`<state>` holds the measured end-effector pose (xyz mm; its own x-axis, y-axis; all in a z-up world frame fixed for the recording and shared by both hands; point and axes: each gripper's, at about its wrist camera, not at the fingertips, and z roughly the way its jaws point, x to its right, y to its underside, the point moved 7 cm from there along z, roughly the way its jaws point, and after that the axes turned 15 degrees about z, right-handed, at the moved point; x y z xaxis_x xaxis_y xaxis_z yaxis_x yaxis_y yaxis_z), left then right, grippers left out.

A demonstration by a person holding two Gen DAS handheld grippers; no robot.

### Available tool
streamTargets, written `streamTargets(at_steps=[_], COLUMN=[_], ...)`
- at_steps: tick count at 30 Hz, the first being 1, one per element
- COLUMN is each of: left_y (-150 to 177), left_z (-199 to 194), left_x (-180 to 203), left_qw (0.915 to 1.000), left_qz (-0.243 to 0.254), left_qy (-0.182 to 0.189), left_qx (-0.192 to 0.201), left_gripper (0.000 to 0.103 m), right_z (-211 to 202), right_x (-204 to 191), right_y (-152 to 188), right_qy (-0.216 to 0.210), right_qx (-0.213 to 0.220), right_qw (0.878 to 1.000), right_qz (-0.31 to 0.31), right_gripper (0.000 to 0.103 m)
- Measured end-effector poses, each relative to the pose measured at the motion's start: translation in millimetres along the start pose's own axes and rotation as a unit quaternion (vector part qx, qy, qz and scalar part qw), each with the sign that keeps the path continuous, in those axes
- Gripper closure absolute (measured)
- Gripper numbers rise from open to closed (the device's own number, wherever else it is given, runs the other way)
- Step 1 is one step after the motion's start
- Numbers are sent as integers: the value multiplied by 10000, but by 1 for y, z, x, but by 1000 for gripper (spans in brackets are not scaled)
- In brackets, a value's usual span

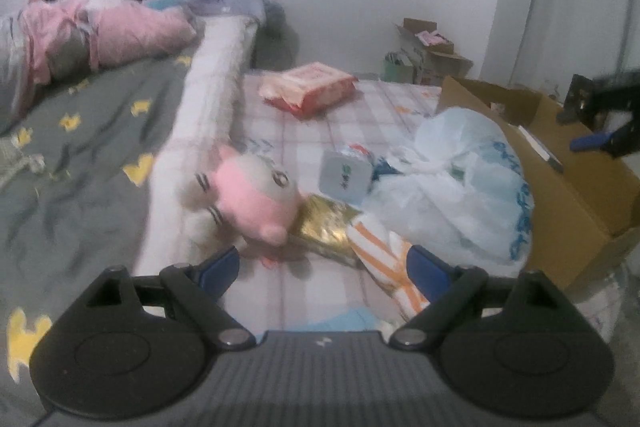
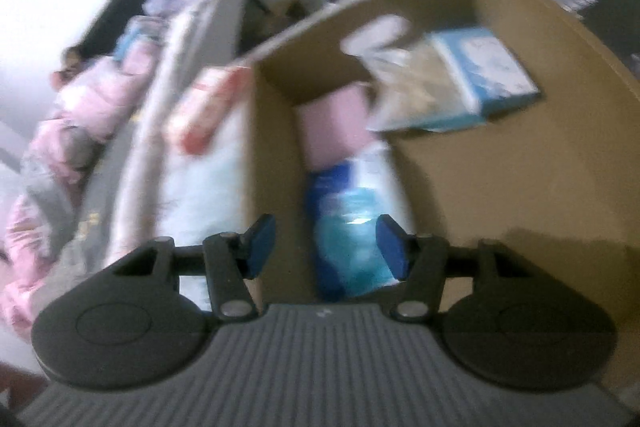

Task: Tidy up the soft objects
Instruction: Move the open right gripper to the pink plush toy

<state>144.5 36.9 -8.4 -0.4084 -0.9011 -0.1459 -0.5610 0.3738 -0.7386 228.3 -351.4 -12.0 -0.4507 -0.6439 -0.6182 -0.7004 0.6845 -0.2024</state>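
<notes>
left claw (image 1: 322,261): jaws wide apart, empty, aimed at the pink plush (image 1: 256,193) just ahead on the checked mat (image 1: 304,131), likely the next pick. right claw (image 2: 326,245): jaws part open, nothing pressed, above the box (image 2: 500,187); blue pack (image 2: 352,219) lies below between them, seemingly dropped in for sorting.

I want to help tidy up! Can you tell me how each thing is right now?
Left gripper: open, empty.
Right gripper: open, empty, above the box.
Brown cardboard box: open, partly filled.
Blue plastic packet: inside the box.
Pink round plush toy: lying outside the box.
Red flat packet: lying flat on the checked sheet.
</notes>
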Motion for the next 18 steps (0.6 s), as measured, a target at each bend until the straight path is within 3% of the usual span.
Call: streamTargets(at_steps=[4, 7, 9, 12, 18], left_y=[-18, -27, -28, -29, -23], left_z=[8, 25, 37, 60, 101], left_x=[-13, -21, -25, -31, -44], left_qw=[9993, 9982, 9973, 9954, 9952], left_qz=[243, 467, 590, 785, 712], left_qy=[-236, -370, -432, -544, -513], left_qx=[148, 118, 70, -86, -443], left_gripper=[11, 11, 11, 12, 15], right_z=[2, 29, 55, 104, 190], right_x=[-66, -118, -142, -173, -206], right_y=[24, 53, 71, 100, 134], right_qy=[-662, -1193, -1310, -1197, -569], right_qx=[-338, -1083, -1579, -2199, -2655], right_qw=[9961, 9849, 9769, 9659, 9577], right_qz=[-465, -632, -606, -659, -955], right_gripper=[47, 45, 45, 45, 45])
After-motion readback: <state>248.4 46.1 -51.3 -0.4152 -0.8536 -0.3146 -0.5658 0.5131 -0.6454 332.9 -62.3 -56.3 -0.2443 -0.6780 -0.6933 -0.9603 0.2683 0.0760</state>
